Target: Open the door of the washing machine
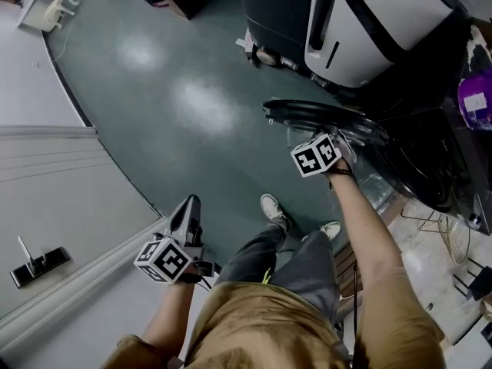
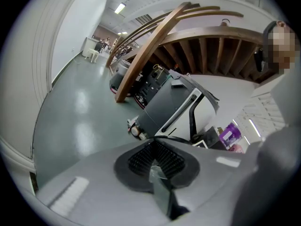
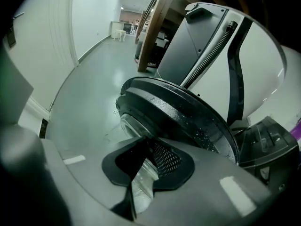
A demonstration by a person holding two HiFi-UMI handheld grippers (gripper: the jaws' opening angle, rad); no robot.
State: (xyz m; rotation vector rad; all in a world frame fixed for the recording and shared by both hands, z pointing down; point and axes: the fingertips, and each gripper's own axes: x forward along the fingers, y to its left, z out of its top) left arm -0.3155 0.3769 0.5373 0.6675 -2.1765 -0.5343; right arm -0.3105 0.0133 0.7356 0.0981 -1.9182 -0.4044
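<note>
The washing machine's round dark door [image 1: 323,118] stands swung out from the dark drum opening [image 1: 430,164] at the right of the head view. My right gripper [image 1: 344,143] is at the door's near edge, just past its marker cube [image 1: 316,157]. In the right gripper view the door's black rim [image 3: 183,112] and clear glass bowl fill the middle, and my right gripper [image 3: 141,173] is shut on the door with glass showing between the pads. My left gripper [image 1: 187,207] hangs over the green floor, well to the door's left, shut on nothing [image 2: 157,173].
A white and grey machine body [image 1: 369,21] stands behind the door. A purple bottle [image 1: 475,102] and a wire rack [image 1: 442,233] are at the right. A white wall panel [image 1: 54,198] runs along the left. My shoes [image 1: 273,206] stand just below the door. A wooden stair beam [image 2: 146,51] rises beyond.
</note>
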